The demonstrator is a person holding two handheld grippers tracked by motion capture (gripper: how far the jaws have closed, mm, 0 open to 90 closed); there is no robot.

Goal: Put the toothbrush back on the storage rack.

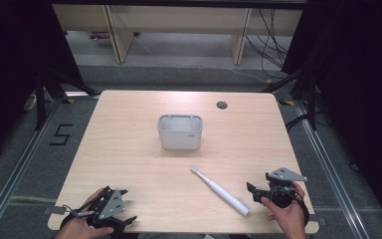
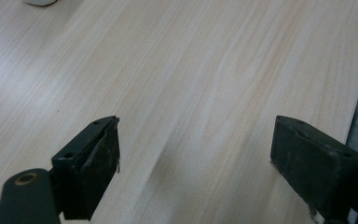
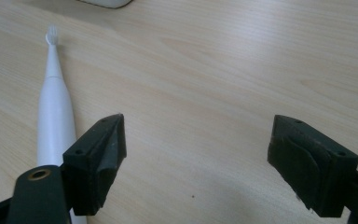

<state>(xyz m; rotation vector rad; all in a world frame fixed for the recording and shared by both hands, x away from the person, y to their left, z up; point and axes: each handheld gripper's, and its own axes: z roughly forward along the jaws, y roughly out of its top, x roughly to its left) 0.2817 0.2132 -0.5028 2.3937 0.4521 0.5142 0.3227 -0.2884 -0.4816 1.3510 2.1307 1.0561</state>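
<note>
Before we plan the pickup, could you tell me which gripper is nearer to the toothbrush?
Right. The right gripper sits just beside the handle end of the toothbrush, jaws open. The left gripper rests at the table's near-left corner, well away from it.

A pale wood-grain bench (image 1: 129, 149) fills the middle of the high view, its grain running in long light streaks. Toward the far half sits a grey rectangular container (image 1: 180, 132), upright, open at the top, with rounded corners. Beyond it, near the far right edge, there's a small round dark grommet hole (image 1: 222, 105) in the bench top. On the grey floor to the left, a black figure five (image 1: 61, 134) is marked. Farther back stand light wooden furniture legs (image 1: 118, 35), and black cables (image 1: 271, 45) trail down at the right.
</note>
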